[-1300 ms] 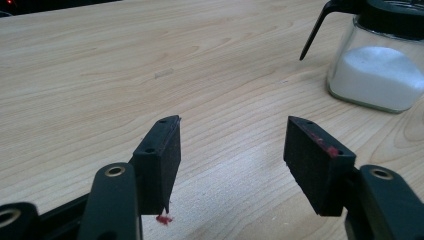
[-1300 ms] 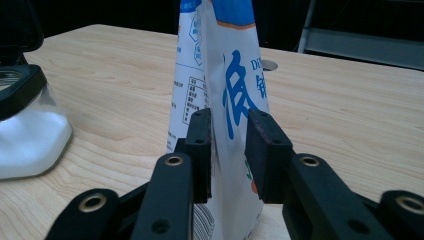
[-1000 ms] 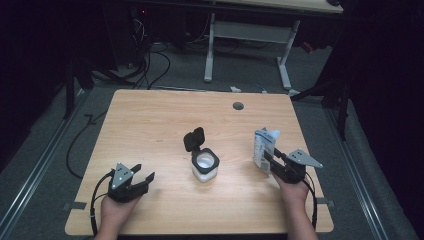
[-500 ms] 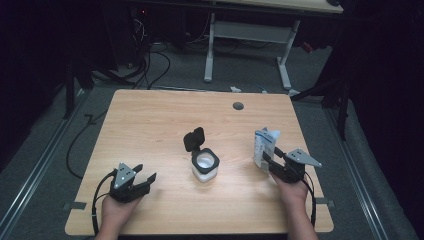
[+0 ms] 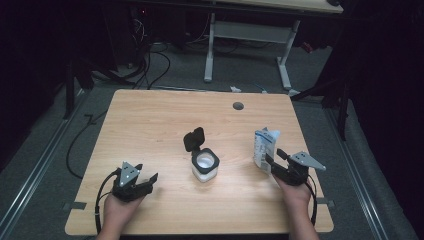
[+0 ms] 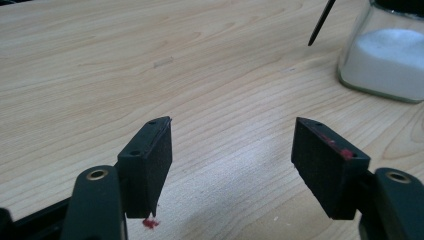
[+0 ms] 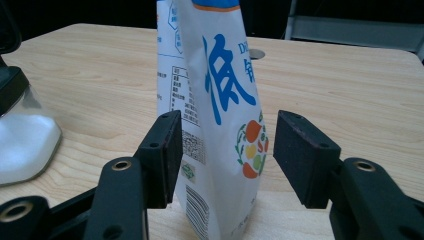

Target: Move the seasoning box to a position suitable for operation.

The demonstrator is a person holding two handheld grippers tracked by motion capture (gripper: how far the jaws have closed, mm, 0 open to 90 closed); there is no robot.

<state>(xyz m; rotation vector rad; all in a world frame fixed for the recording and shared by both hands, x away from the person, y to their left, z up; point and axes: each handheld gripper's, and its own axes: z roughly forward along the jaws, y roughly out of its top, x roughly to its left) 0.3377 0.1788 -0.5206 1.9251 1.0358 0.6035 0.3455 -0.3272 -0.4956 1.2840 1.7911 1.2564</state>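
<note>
A white pouch (image 5: 264,144) with blue writing stands upright on the right of the wooden table (image 5: 150,120). My right gripper (image 5: 272,159) is open around it. Its jaws have just been opening, and in the right gripper view the pouch (image 7: 220,75) sits between the pads with a gap at the right pad (image 7: 300,155). A clear jar (image 5: 205,166) of white powder, its black flip lid (image 5: 194,139) raised, stands mid-table. My left gripper (image 5: 148,176) rests near the front left. Its jaws have just been opening, with nothing between them (image 6: 232,150). The jar (image 6: 385,60) lies beyond its right pad.
A round cable hole (image 5: 238,105) sits near the table's far edge. Behind the table stand the white legs of another desk (image 5: 210,55), with cables on the floor (image 5: 150,65). A metal rail (image 5: 35,175) runs along the table's left side.
The right gripper's jaws have spread away from the pouch, which stays upright. The left jaws stand a little wider. Neither hand has shifted noticeably.
</note>
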